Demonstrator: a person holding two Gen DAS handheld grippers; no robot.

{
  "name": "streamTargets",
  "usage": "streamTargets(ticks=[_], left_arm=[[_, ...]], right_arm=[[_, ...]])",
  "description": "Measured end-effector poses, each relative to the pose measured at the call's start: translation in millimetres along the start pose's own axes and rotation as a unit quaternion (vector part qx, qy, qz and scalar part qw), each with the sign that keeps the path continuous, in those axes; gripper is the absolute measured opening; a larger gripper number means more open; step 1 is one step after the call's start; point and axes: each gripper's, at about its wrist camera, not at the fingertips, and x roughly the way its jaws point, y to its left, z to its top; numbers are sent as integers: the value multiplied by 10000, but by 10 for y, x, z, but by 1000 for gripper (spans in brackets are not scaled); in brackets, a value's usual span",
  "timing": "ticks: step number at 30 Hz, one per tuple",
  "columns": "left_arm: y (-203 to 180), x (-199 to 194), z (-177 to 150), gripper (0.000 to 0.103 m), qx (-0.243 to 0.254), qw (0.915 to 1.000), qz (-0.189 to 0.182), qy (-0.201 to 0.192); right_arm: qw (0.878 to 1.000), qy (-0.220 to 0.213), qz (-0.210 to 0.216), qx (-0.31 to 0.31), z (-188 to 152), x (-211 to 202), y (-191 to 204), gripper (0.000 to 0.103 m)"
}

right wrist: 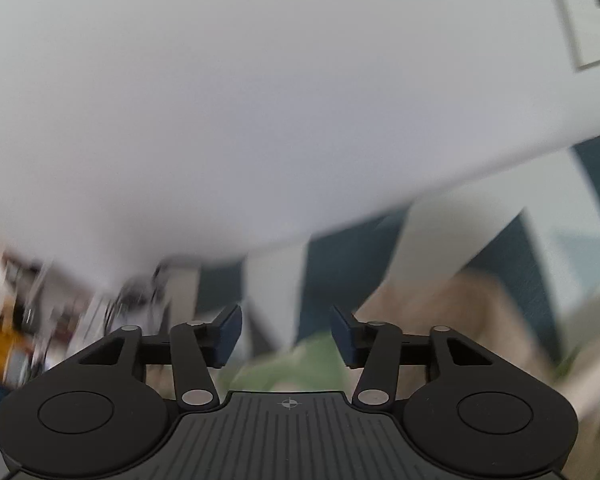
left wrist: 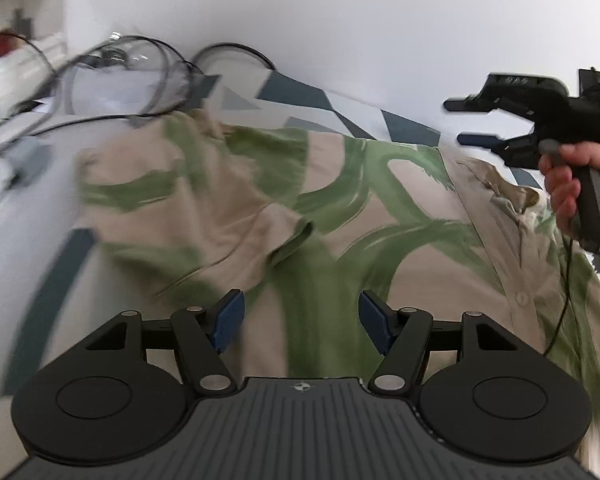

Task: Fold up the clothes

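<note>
A beige shirt with broad green leaf shapes (left wrist: 300,208) lies spread on a white and dark-blue patterned cover (left wrist: 292,92), one sleeve folded in at the left. My left gripper (left wrist: 302,326) hovers over the shirt's near part, open, with nothing between its blue pads. In the left wrist view my right gripper (left wrist: 466,122) is held by a hand (left wrist: 564,184) above the shirt's collar end at the right, its fingers apart and empty. The right wrist view is blurred: my right gripper (right wrist: 286,334) stands open above a bit of the shirt (right wrist: 300,368), facing a white wall.
Black cables (left wrist: 152,76) loop across the cover's far left beside a grey plug block (left wrist: 30,158). A thin cable (left wrist: 564,300) hangs from the right handle over the shirt. A white wall (left wrist: 380,20) stands behind. Blurred clutter (right wrist: 40,300) lies at the left of the right wrist view.
</note>
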Motion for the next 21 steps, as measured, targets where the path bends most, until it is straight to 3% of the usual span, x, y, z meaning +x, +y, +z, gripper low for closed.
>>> streamTargets(ticks=[4,7,12,17,21], left_arm=[[191,-560,-293,65,46,9997,-128,-217],[387,-882,-694,65,-180,9988,-396,-232],[555,-1322,-1541,65,14,9975,-695,-105],[736,-1403,-2168,64,236,9968,-752,145],[846,-1246,-2349,59,358,9964,-748,197]], right_arm=[[9971,658,202,-310,-531,-63,393,47],[9932,1024,296,-468,-1015,-250,656,47],[9902,1220,-86,-668,-1725,-894,777,48],[9863,1392,-396,-787,-2286,-1300,804,47],[9832,1432,-552,-987,-2593,-1497,981,47]])
